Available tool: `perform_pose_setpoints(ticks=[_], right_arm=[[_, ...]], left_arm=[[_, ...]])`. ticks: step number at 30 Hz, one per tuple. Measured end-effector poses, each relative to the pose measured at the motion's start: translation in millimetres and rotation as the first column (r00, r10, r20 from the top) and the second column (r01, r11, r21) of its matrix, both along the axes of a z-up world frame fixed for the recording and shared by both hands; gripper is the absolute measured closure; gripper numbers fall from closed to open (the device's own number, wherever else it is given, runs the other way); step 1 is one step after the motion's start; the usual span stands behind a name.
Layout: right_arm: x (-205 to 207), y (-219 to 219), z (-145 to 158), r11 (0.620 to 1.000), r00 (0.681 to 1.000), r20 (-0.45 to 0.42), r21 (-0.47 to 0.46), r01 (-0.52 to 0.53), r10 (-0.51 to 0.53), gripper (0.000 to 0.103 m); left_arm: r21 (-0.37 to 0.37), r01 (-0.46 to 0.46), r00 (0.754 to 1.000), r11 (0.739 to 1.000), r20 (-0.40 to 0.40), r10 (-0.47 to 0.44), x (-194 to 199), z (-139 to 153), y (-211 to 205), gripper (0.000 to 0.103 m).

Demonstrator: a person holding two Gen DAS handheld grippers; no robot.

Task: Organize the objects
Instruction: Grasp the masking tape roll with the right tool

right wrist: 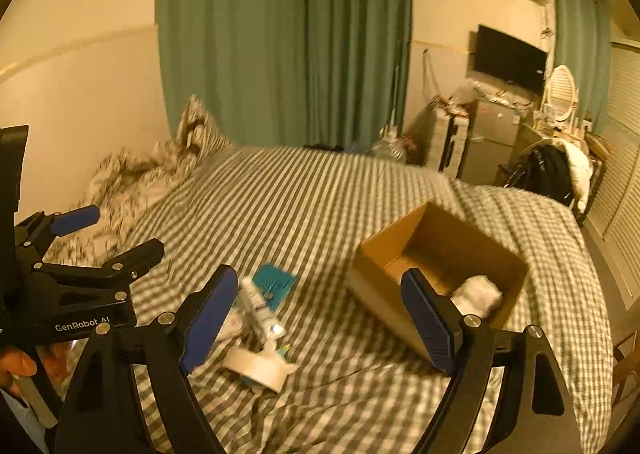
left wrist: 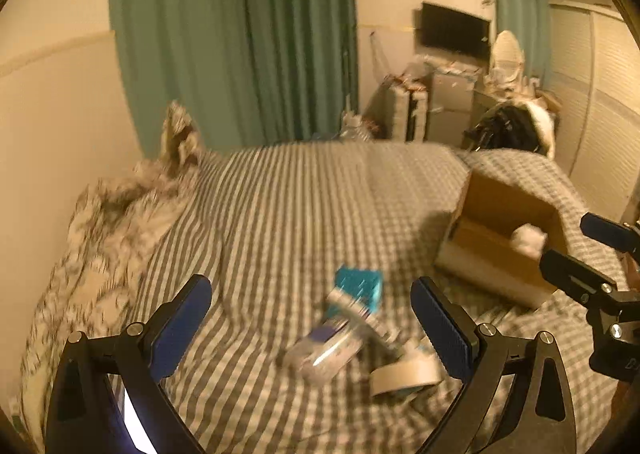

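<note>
A small pile lies on the checked bed cover: a teal packet point(left wrist: 359, 287) point(right wrist: 276, 284), a white tube point(left wrist: 360, 312) point(right wrist: 256, 308), a clear plastic packet point(left wrist: 324, 354) and a roll of white tape point(left wrist: 406, 374) point(right wrist: 258, 368). An open cardboard box point(left wrist: 500, 242) point(right wrist: 436, 274) stands to their right with a white crumpled thing point(left wrist: 528, 240) point(right wrist: 478, 294) inside. My left gripper point(left wrist: 312, 330) is open, above and just short of the pile, and also shows in the right wrist view point(right wrist: 120, 232). My right gripper point(right wrist: 320, 318) is open and empty between pile and box.
A rumpled patterned duvet point(left wrist: 112, 238) point(right wrist: 132, 178) and pillow lie at the bed's left by the wall. Green curtains point(right wrist: 280, 38) hang behind. Beyond the bed's far right are suitcases, a TV point(right wrist: 510, 58), a cluttered dresser and a chair with clothes point(right wrist: 556, 170).
</note>
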State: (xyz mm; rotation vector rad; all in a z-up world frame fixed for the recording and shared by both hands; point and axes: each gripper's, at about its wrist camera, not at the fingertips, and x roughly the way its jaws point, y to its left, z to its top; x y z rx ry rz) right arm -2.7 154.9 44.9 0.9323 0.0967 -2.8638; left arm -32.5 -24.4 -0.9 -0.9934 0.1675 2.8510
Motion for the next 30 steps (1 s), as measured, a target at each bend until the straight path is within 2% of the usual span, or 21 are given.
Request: perform_pose_setpoints(ticks=[7,11,14,20,26,28,30], right_arm=[[-26,-22,-77,0.995,0.982,0.166,0.021,-0.098,0.093,0.019],[-38,-35,-124,0.988,0.944,0.292,-0.013,-0.154,0.151,0.019],[-44,-43,-144,0.984,0.921,0.349,-0.018,-0.177,0.172,0.019],[-53,-52,-170,0.981,0.89,0.413,-0.047,-0.191,0.193,0.019],[-66,-59,-189,0.979,0.862,0.468,-0.051,-0.195,0.196,0.019],[-67,-60,-189,0.979,0.863,0.466,-0.048,-0.196,0.196,0.019],[-66,-59,-186,0.979,0.868,0.455,-0.053,-0.199,0.201,0.029]], left_arm=[[-0.013,-0.062,0.99,0.998,0.127,0.063,-6,-65,-19,0.001],[-0.051,-0.056,0.98,0.997,0.189,0.065,-9,-97,-19,0.001],[-0.043,-0.05,0.969,0.998,0.24,0.058,-13,-111,-18,0.001],[-0.028,-0.082,0.946,0.996,0.313,0.087,-25,-128,-26,0.001],[0.031,-0.117,0.941,0.993,0.324,0.101,-36,-126,-37,0.001],[0.04,-0.118,0.941,0.992,0.325,0.099,-40,-124,-38,0.001],[0.043,-0.112,0.939,0.993,0.332,0.091,-46,-125,-39,0.001]])
